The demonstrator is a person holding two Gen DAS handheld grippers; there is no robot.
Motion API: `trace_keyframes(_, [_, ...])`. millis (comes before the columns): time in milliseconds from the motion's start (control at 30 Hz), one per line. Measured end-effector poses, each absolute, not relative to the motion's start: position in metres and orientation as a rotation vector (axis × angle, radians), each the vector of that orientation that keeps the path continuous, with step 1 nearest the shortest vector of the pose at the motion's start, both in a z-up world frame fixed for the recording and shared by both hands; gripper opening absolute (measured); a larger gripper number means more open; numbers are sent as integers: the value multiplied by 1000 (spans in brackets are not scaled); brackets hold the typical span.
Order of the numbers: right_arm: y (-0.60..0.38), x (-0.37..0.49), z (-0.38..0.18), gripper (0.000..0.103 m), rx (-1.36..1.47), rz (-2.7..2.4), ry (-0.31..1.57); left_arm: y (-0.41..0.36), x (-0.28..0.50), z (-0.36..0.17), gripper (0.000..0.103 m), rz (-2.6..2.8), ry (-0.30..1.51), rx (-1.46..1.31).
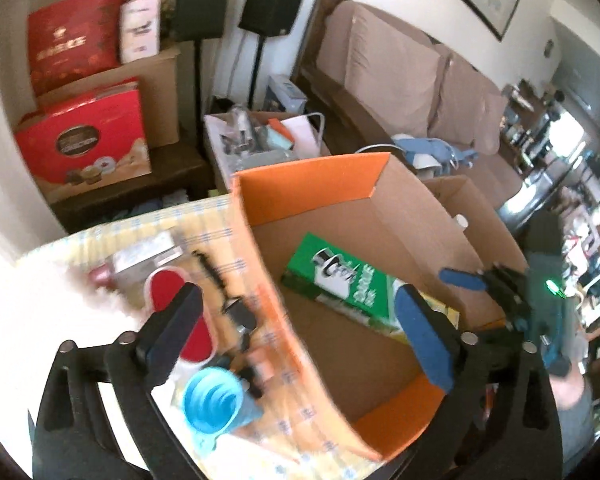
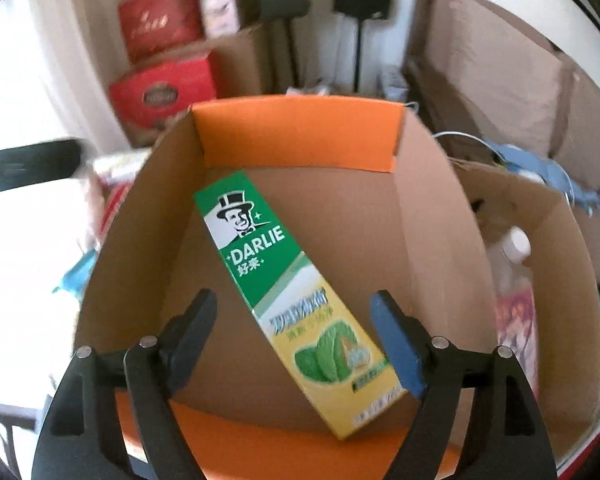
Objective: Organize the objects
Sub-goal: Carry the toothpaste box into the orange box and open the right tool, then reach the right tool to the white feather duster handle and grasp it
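1. The toothpaste box (image 2: 296, 300) lies flat on the floor of the cardboard box (image 2: 432, 240), askew, its green end toward the far orange flap (image 2: 300, 136) and its yellow end toward the near wall.
2. The right gripper (image 2: 296, 328) hovers over it with fingers wide apart, holding nothing; the drop looks done. I judge the best move is to lift straight up, clear of the walls.
3. The toothpaste box is a long green, white and yellow carton marked DARLIE, with mint leaves printed on it.
4. The left gripper (image 1: 300, 320), fingers also spread and empty, straddles the cardboard box's left wall.
5. Left of that wall, on the yellow tablecloth (image 1: 204, 216), wait a blue funnel (image 1: 214, 404), a red lid (image 1: 180, 312) and small dark items; pick one next, closing squarely.
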State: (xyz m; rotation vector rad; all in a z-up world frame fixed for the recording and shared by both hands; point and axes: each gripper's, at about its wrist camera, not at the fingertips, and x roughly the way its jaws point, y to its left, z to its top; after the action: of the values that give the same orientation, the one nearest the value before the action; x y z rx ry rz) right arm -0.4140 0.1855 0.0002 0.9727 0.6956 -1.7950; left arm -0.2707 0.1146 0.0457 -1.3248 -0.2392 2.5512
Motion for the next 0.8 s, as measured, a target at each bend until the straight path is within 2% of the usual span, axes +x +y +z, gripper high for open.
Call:
trace_keyframes(333, [155, -420, -32, 82, 1042, -1665, 896, 71, -226, 29, 98, 2669, -186, -1370])
trace_keyframes(400, [152, -419, -34, 82, 1048, -1650, 912, 65, -218, 24, 98, 2745, -258, -1402])
trace_keyframes(467, [148, -420, -40, 79, 1076, -1626, 967, 59, -209, 19, 98, 2765, -289, -1419])
trace_keyframes(500, [145, -420, -44, 70, 1078, -1624, 991, 56, -205, 17, 98, 2783, -317, -1430])
trace_keyframes(667, [138, -421, -50, 67, 1067, -1710, 1081, 43, -184, 9, 98, 2824, -407, -1440])
trace_keyframes(800, [140, -443, -50, 66, 1156, -1831, 1015, 35, -173, -1, 98, 2827, -452, -1473])
